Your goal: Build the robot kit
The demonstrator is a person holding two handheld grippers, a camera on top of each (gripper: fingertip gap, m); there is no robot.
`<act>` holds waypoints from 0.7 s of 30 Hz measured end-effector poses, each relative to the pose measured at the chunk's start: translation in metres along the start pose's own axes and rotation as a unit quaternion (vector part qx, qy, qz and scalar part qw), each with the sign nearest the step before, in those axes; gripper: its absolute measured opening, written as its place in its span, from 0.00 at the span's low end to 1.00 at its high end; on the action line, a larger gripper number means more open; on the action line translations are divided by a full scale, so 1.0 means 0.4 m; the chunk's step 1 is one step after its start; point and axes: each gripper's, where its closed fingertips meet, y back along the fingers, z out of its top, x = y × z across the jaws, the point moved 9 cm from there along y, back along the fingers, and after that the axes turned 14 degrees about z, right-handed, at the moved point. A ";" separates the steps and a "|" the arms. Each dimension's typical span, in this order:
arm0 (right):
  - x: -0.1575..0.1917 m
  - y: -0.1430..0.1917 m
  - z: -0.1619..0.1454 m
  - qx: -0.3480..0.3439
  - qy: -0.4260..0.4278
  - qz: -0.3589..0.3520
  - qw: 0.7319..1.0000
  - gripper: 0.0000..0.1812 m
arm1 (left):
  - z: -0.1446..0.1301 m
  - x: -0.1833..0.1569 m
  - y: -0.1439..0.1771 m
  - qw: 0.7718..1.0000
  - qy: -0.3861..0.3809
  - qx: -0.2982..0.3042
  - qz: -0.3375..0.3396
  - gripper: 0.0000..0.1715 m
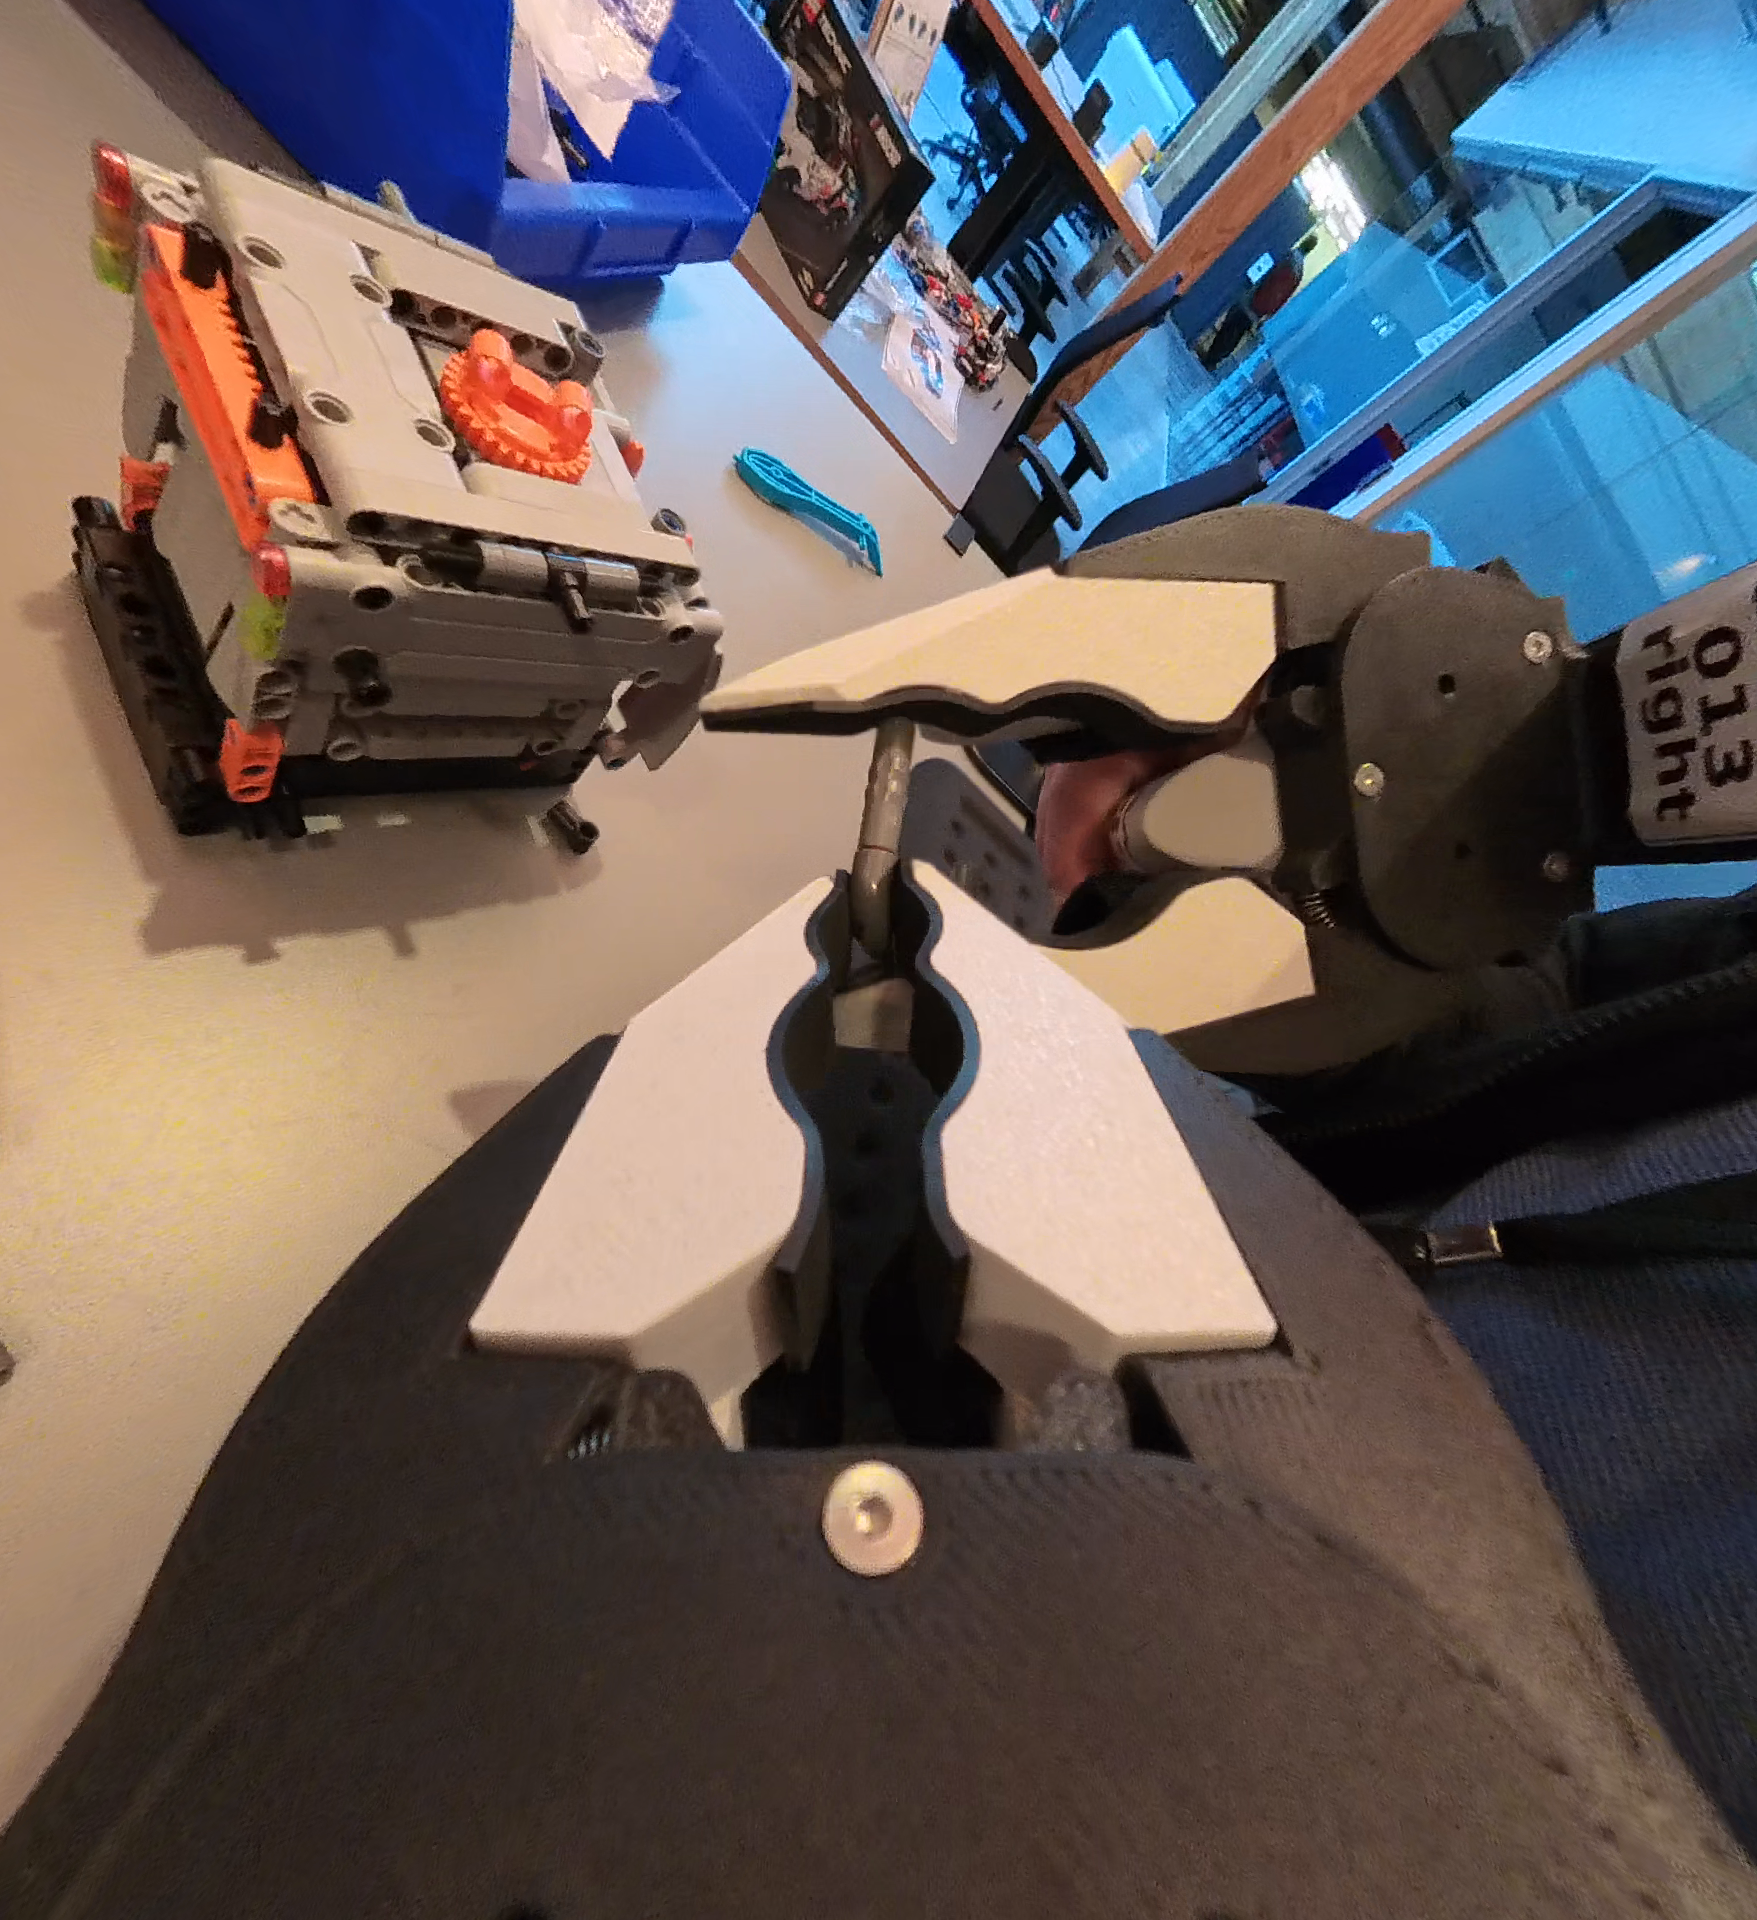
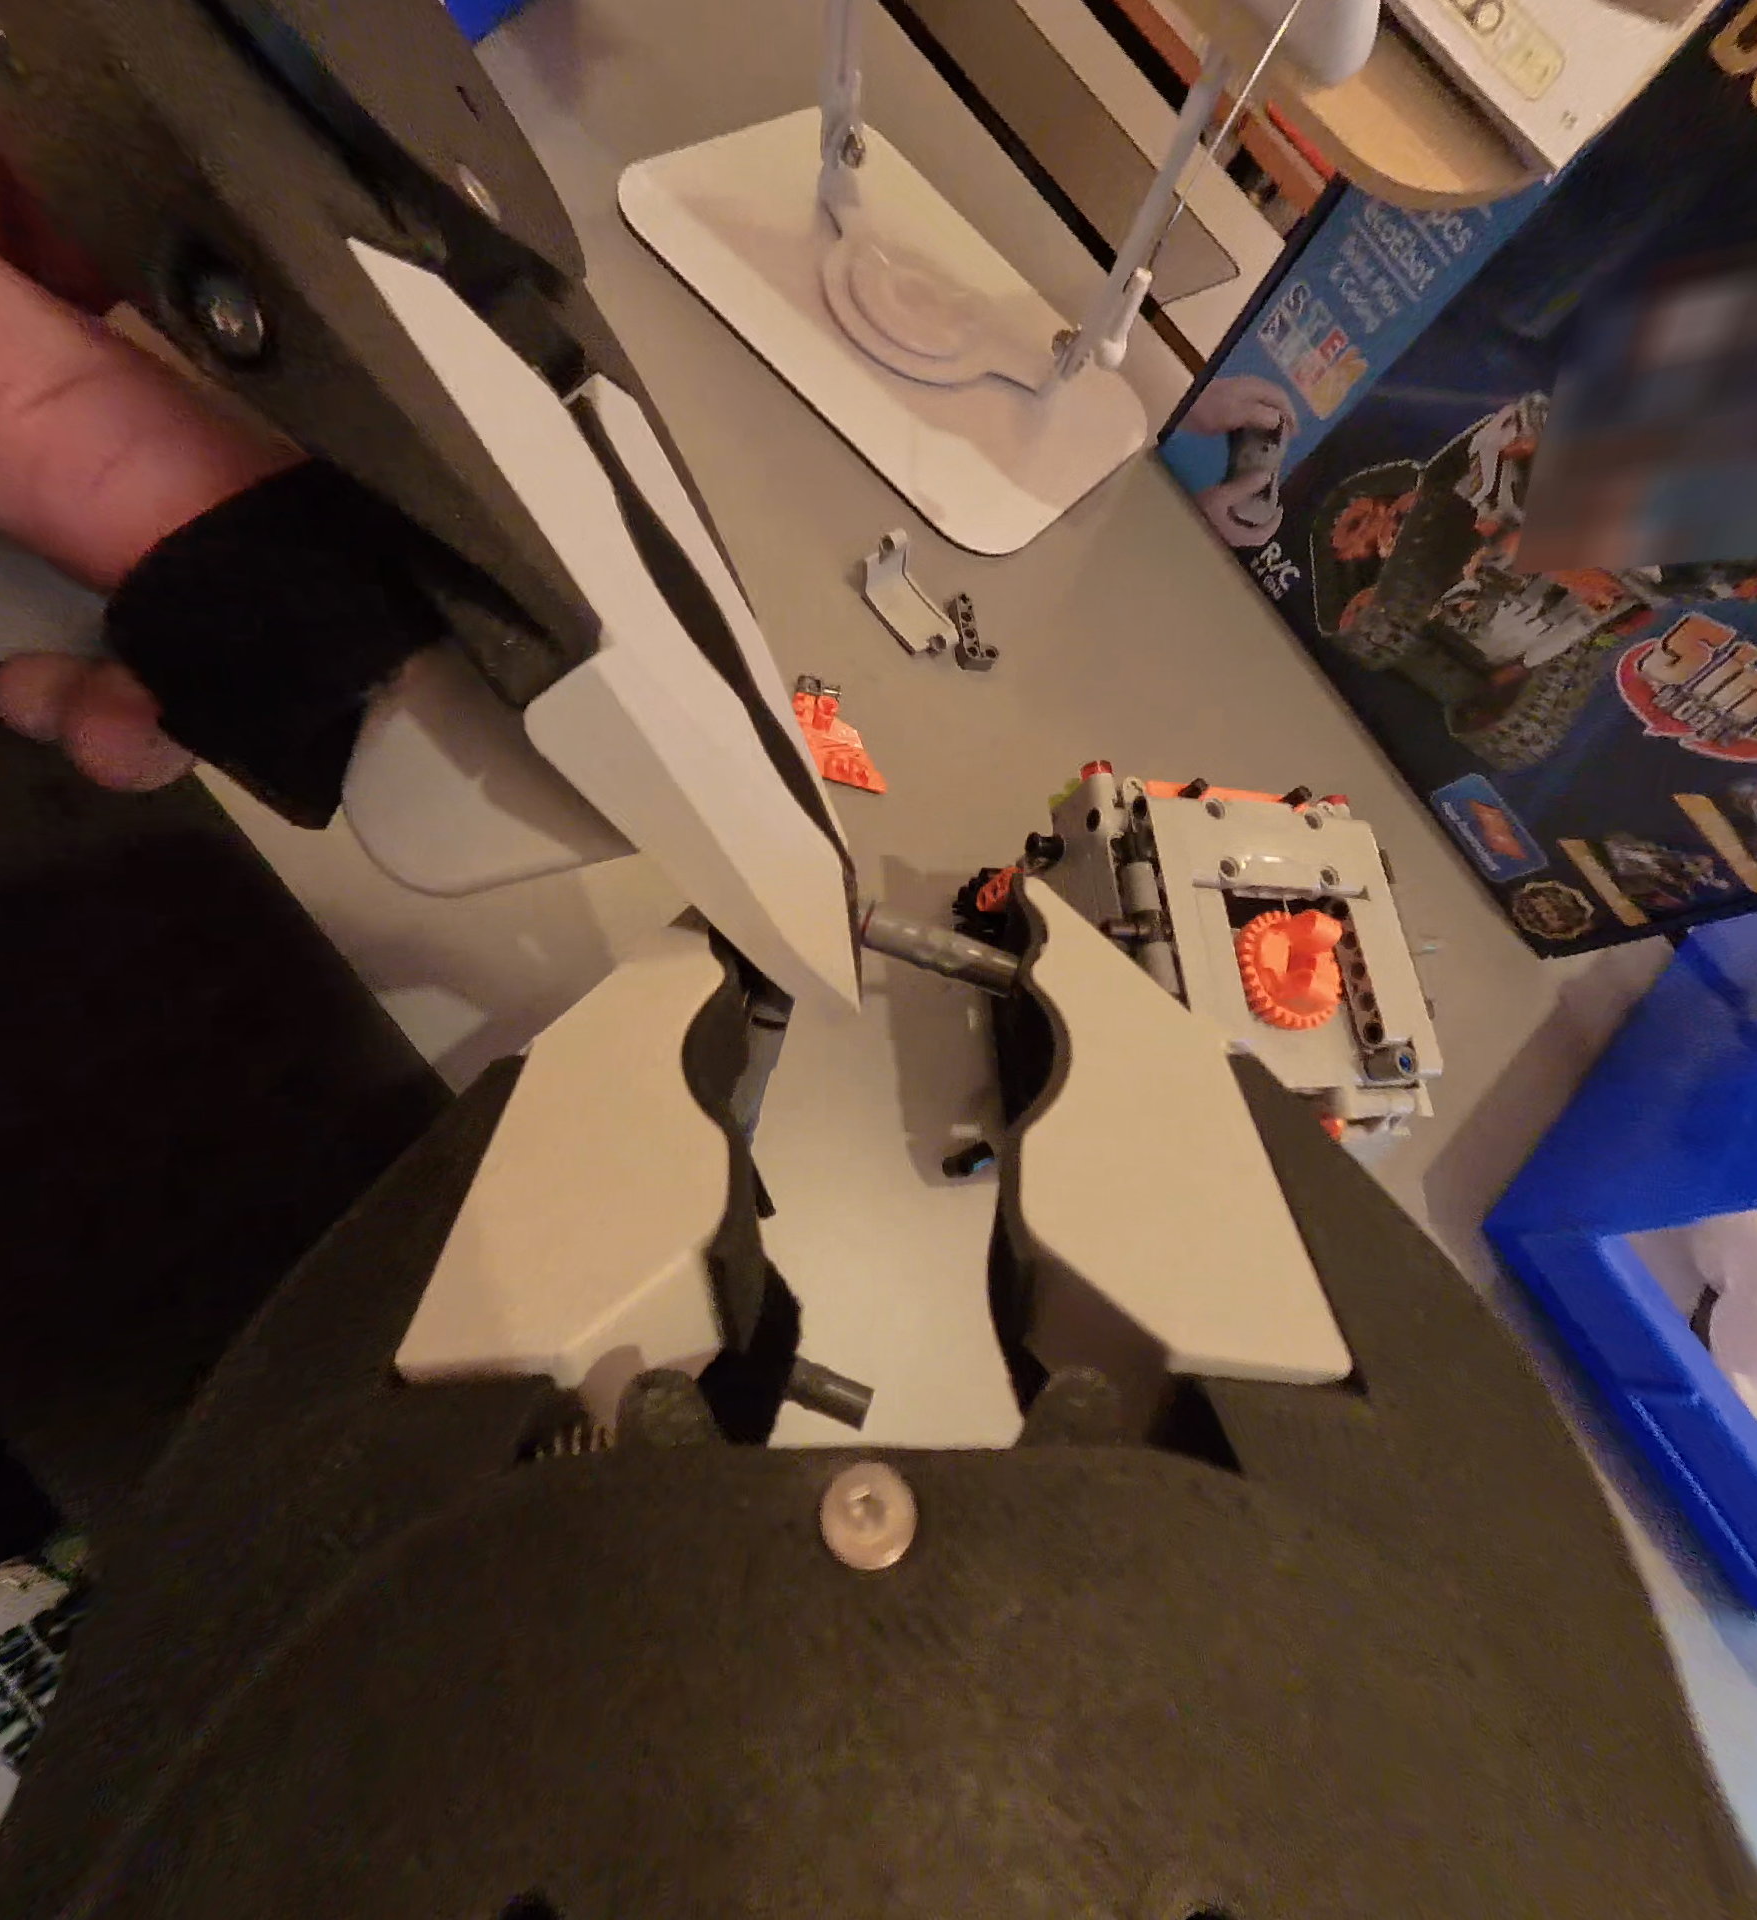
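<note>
The grey pin (image 1: 882,805) stands at centre frame in the left wrist view, its lower end clenched between the left gripper (image 1: 874,914) tips, its upper end meeting the right gripper (image 2: 941,961). In the right wrist view that gripper's jaws stand spread, the pin touching its right finger (image 2: 1035,951). The pin is slim, dark grey, ridged. A grey-and-orange brick assembly (image 1: 386,499) sits upper left on the table (image 1: 334,1039).

1 brick assy (image 1: 375,520), 1 blue bin (image 1: 583,135), 2 orange pcs (loose) (image 2: 838,743).
</note>
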 end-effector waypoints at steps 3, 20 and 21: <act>-0.005 0.003 -0.003 0.003 -0.009 0.001 1.000 0.25 | 0.001 -0.004 -0.006 1.000 0.003 -0.003 0.000 0.03; -0.023 0.010 -0.012 -0.040 -0.063 -0.013 0.997 0.24 | 0.013 -0.017 -0.014 0.999 0.020 -0.042 0.017 0.03; -0.024 0.011 -0.012 -0.041 -0.066 -0.011 0.997 0.24 | 0.015 -0.018 -0.014 0.999 0.017 -0.043 0.019 0.03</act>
